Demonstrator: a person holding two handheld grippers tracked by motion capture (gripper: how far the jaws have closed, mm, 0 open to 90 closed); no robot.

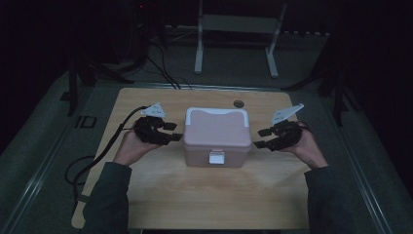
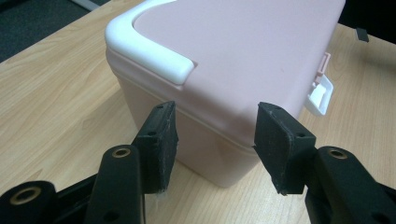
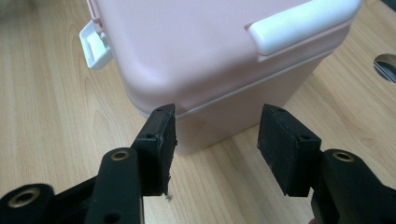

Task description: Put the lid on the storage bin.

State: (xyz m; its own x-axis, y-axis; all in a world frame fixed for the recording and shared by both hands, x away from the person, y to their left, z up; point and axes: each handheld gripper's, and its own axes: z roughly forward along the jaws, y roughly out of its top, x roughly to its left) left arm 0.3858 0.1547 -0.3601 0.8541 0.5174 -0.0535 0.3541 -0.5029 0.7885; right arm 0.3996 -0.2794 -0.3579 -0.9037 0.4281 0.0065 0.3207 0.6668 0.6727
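A pink plastic box (image 1: 217,139) with a white handle and a white front latch (image 1: 216,158) stands shut at the middle of the wooden table (image 1: 195,190). My left gripper (image 1: 174,132) is open at the box's left side, its jaws pointing at the wall. The left gripper view has the pink box (image 2: 233,60) close ahead, between the spread pads (image 2: 164,140), with its latch (image 2: 321,93) at the right. My right gripper (image 1: 259,138) is open at the box's right side. The right gripper view looks at the box's corner (image 3: 210,56), with its latch (image 3: 93,46) at the left.
A round cable hole (image 1: 238,103) lies in the table behind the box. A white metal frame (image 1: 236,29) stands on the floor beyond the table. Dark stands and cables surround the table. The left gripper's cable (image 1: 109,141) trails off the table's left edge.
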